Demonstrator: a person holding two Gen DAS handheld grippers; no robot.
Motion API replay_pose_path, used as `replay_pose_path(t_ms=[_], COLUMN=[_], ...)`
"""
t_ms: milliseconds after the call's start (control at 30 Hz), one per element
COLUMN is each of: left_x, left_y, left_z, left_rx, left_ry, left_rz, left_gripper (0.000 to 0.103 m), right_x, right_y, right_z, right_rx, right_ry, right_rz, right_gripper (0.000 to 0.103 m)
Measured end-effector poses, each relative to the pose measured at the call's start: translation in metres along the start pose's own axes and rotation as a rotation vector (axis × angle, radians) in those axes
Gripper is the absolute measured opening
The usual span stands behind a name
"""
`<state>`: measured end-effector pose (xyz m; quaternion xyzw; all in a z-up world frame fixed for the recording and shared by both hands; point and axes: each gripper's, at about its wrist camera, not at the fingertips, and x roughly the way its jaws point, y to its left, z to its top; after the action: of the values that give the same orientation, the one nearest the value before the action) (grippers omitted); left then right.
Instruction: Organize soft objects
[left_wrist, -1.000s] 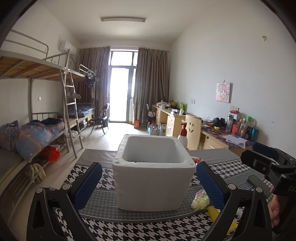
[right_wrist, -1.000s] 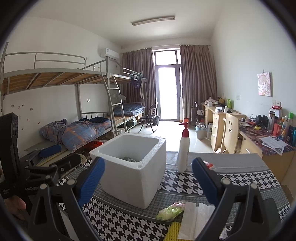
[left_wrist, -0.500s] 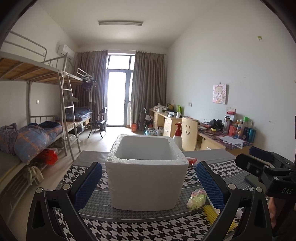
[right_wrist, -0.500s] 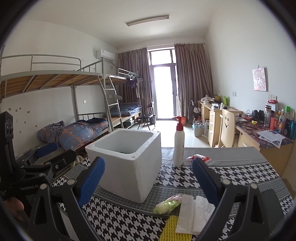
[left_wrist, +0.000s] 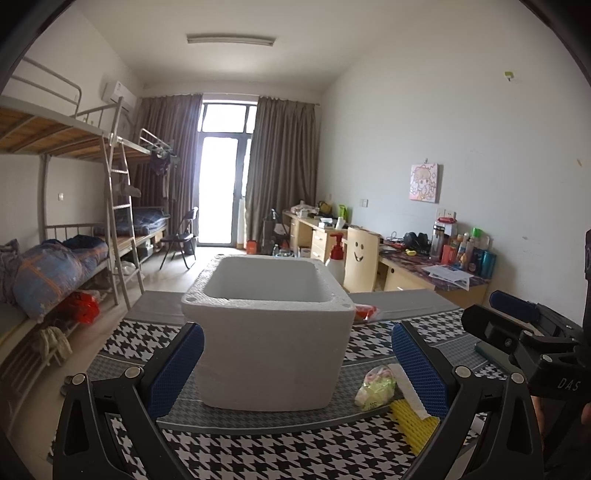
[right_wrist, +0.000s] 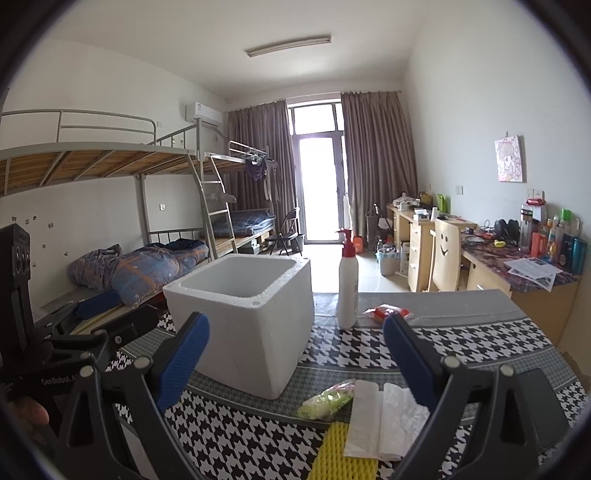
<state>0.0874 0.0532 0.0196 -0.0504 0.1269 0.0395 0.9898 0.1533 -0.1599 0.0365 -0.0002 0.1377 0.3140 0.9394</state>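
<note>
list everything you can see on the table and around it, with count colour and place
foam box: 1, white, open top, middle of the table
pump bottle: 1, white with red pump, upright right of the box, further back
snack packet: 1, red, beside the bottle
plastic bag: 1, clear with yellow-green contents, front right of the box
foam net sleeve: 1, yellow, near edge
folded sheets: white, partly over the yellow sleeve
tablecloth: 1, black-white houndstooth with grey bands
bunk beds: grey metal, left wall
desks: wooden, cluttered, right wall
left hand-held gripper: blue pads, open, empty
right hand-held gripper: blue pads, open, empty
</note>
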Motion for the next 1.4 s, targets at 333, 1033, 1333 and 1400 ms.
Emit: replay_pose_path(t_ms=[333, 1033, 1333, 1400], left_x=[0.012, 0.047, 0.06, 0.061], left_y=[-0.015, -0.048, -0.062, -0.065], left_z=[-0.008, -0.027, -0.034, -0.037], left_rx=[0.02, 0.066, 0.08, 0.088], left_ry=[0.05, 0.172, 0.214, 0.225], left_rz=[-0.067, -0.159, -0.184, -0.191], left_gripper=[0.102, 0.102, 0.102, 0.102], right_x=[-0.005, -0.008, -0.007, -0.006], right_y=[-0.01, -0.042, -0.058, -0.06], right_z=[-0.01, -0.029, -0.039, -0.041], right_rx=[0.015, 0.078, 0.11, 0.113], right_ry=[0.027, 0.089, 0.123, 0.131], right_rz=[-0.059, -0.17, -0.209, -0.215], right_gripper=[0.097, 0.097, 0.097, 0.097])
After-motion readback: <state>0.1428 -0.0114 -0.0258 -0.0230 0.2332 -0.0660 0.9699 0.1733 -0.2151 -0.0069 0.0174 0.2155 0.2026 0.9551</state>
